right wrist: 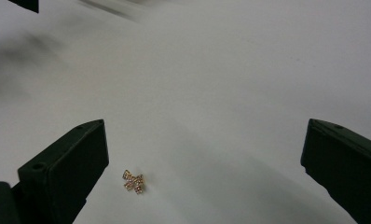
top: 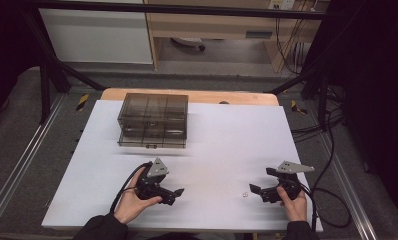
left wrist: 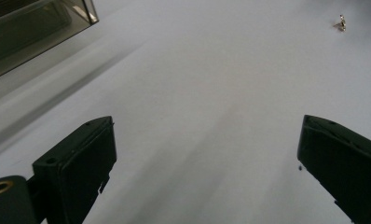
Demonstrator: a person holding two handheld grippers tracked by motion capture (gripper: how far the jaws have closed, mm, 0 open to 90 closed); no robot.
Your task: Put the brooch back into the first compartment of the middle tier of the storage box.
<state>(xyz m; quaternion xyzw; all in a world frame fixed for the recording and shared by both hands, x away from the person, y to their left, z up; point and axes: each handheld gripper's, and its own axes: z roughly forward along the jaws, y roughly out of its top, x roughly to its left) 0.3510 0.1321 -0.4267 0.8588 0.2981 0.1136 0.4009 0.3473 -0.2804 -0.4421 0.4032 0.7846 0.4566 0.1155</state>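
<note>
White table (top: 212,140) mostly bare. Only big obstacle: smoky box (top: 153,120), far left-centre. Wide free lane right of box, through to far edge. Near strip between left gripper (top: 173,196) and right gripper (top: 257,192) free except tiny gold bow charm (right wrist: 133,181), lying just left of right gripper. Both jaws spread wide, nothing between.

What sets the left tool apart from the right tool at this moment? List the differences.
The left tool sits nearer the smoky storage box; the right tool sits nearer the small gold bow charm. In the right gripper view the charm lies close by one jaw; in the left gripper view it lies far off. The left tool points right, the right tool points left. Both are open, empty, held low over the white table.
</note>
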